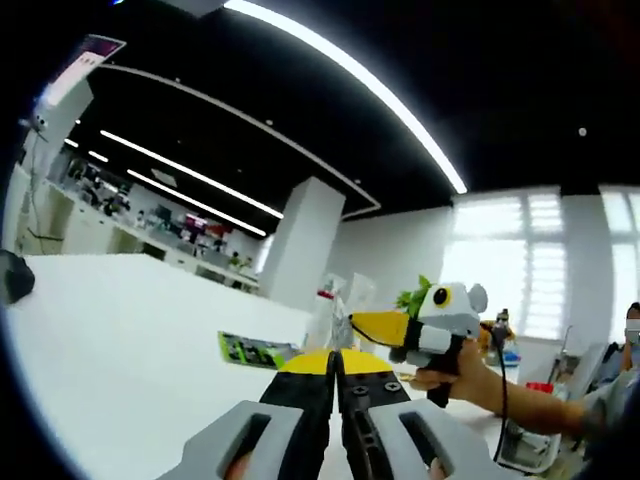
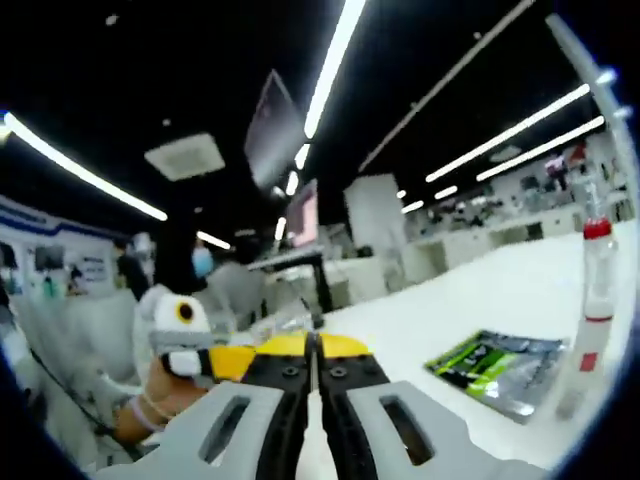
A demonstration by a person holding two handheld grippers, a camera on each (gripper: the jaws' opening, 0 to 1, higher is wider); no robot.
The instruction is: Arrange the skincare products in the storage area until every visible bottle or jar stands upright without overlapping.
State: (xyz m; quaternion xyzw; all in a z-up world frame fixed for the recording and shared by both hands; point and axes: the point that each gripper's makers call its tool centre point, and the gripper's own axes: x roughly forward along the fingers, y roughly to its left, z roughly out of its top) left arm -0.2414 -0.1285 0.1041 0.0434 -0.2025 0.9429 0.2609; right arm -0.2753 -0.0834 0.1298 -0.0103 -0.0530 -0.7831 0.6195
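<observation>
Both pairs of jaws are sitting pressed together, holding nothing: the left gripper [image 1: 336, 372] and the right gripper [image 2: 311, 352] are hovering over a white desk [image 1: 120, 330]. A clear bottle [image 2: 592, 300] with a red cap is standing upright at the right gripper view's edge, partly blurred. Beside it a green sachet [image 2: 495, 368] is lying flat; its print is unreadable.

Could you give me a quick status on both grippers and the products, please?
Left gripper shut, empty. Right gripper shut, empty. Green sachet flat on white table; clear bottle upright beside it. Nothing blocking.
</observation>
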